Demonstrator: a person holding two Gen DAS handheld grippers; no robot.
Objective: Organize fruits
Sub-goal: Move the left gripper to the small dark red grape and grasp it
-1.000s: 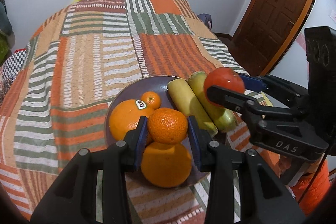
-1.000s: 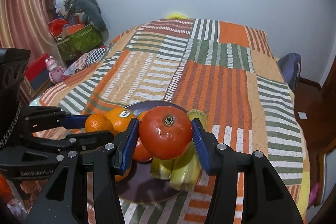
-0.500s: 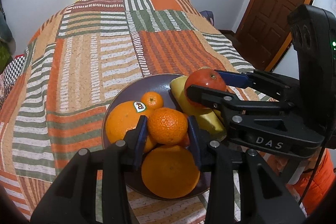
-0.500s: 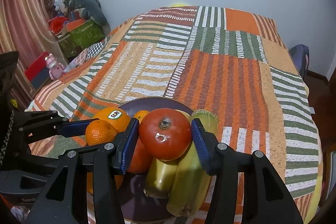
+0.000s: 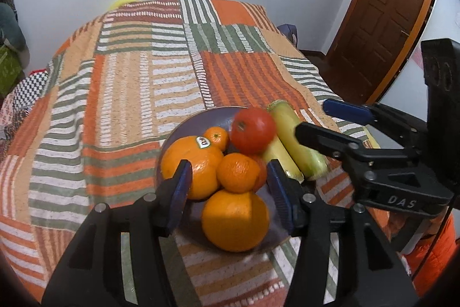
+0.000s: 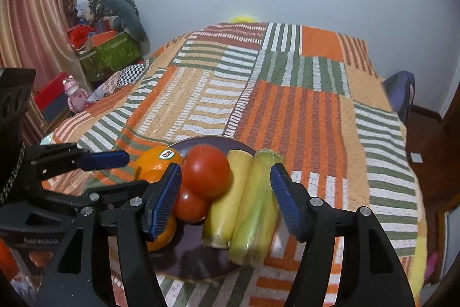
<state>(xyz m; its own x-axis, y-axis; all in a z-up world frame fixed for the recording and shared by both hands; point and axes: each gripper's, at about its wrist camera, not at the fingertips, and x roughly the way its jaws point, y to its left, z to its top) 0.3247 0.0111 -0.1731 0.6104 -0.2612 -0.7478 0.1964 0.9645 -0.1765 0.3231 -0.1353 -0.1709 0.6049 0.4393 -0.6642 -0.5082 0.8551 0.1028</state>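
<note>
1. I am watching both claws hang spread and empty over the plate (image 5: 184, 131), which is sitting on a striped patchwork cover (image 5: 129, 94); it looks like a bed, though I cannot tell for certain.
2. Left claw (image 5: 228, 186) is straddling the mandarin (image 5: 238, 172), its pads clear of the peel on both sides. Right claw (image 6: 225, 193) is gaping around the tomato (image 6: 206, 170) and the two pale corn cobs (image 6: 253, 206), touching none of them.
3. The tomato is perching high on the heap, leaning on a second red fruit (image 6: 189, 206) beneath it and on the nearest cob. I am judging it the likeliest to roll: any nudge from a pad as either claw pulls away could tip it off.
4. The cobs are overhanging the plate's near rim in the right wrist view. A brush from the right claw's outer finger (image 6: 287, 206) could drag them onto the cover.
5. The stickered orange (image 5: 191, 163) and the front orange (image 5: 235, 220) are propping up the mandarin; shifting one could collapse the stack.
6. The claws are crowding each other; the left claw's tips are reaching in just beside the right claw in the right wrist view, so a crossing retreat could knock them together.
7. The soft cover is giving the plate poor footing; leaning on its rim could tilt everything.
</note>
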